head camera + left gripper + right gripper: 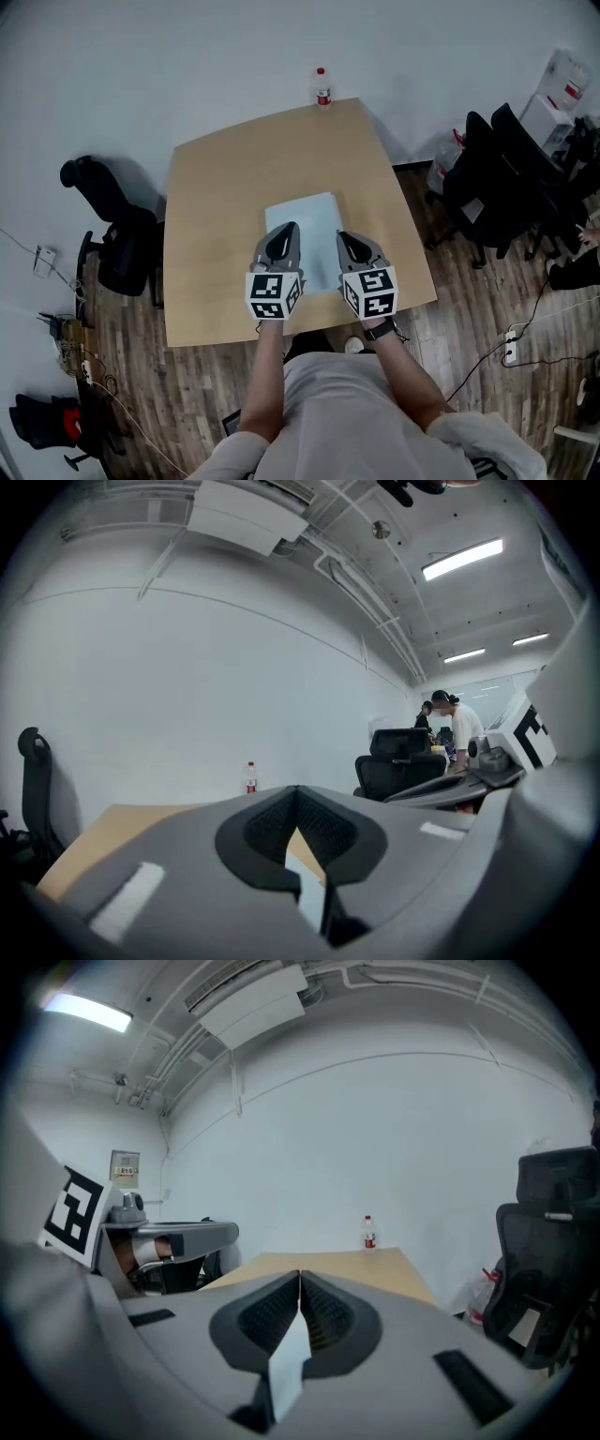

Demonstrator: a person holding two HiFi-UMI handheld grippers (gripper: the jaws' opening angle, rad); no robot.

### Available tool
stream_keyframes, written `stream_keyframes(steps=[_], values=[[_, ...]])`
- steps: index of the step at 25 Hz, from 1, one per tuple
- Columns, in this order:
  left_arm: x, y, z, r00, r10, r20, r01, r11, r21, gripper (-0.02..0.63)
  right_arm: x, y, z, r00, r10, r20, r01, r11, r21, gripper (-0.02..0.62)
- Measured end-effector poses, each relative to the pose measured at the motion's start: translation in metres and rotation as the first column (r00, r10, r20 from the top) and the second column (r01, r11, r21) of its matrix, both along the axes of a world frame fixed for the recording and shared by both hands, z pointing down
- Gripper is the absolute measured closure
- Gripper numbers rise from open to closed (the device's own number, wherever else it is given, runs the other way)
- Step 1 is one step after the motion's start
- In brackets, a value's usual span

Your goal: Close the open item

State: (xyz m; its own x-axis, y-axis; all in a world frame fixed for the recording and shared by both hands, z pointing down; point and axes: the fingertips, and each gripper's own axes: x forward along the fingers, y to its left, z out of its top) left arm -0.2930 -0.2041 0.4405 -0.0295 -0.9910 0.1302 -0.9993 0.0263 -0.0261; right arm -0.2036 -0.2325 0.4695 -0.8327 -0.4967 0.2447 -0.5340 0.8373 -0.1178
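On the wooden tabletop (216,216) a pale flat item (305,225), rectangular and bluish white, lies near the middle, closer to the person's edge than to the far one. Whether it is open or shut cannot be told from above; it looks flat.

Both tongs hang over the near part of that item, side by side and a little apart. The left tongs (289,228) point forward over its near left part, the right tongs (343,236) over its near right part. Each carries its marker cube (273,293) toward the person.

In the left gripper view the left tongs (297,789) are pressed together at the tips with nothing between them; a sliver of the pale flat item (309,907) shows through the hollow behind the tips. The right gripper view shows the same: the right tongs (300,1276) have their tips closed together and grip nothing.

At the far edge of the tabletop stands a water bottle (322,89) with a red cap. A black office chair (112,234) stands to the left of the tabletop, and more dark chairs (497,187) stand to the right.
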Motion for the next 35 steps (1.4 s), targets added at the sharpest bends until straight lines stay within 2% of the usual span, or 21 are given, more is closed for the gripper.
stream_keyframes(steps=[7, 16, 24, 28, 35], values=[[-0.017, -0.058, 0.04, 0.994, 0.104, 0.014, -0.101, 0.986, -0.136, 0.597, -0.009, -0.036, 0.04, 0.994, 0.074, -0.083, -0.08, 0.994, -0.076, 0.581], [-0.015, -0.11, 0.092, 0.973, 0.232, -0.007, -0.225, 0.938, -0.264, 0.598, -0.014, -0.048, 0.086, 0.979, 0.103, -0.174, -0.13, 0.98, -0.151, 0.581], [-0.009, -0.128, 0.147, 0.948, 0.318, -0.007, -0.295, 0.871, -0.393, 0.598, -0.015, -0.047, 0.128, 0.965, 0.099, -0.243, -0.155, 0.963, -0.221, 0.581], [-0.004, -0.137, 0.167, 0.936, 0.353, -0.01, -0.322, 0.843, -0.432, 0.598, -0.013, -0.046, 0.147, 0.958, 0.09, -0.271, -0.162, 0.953, -0.255, 0.581], [0.013, -0.142, 0.214, 0.896, 0.443, 0.031, -0.355, 0.756, -0.551, 0.598, -0.011, -0.047, 0.168, 0.952, 0.093, -0.293, -0.183, 0.937, -0.296, 0.581]])
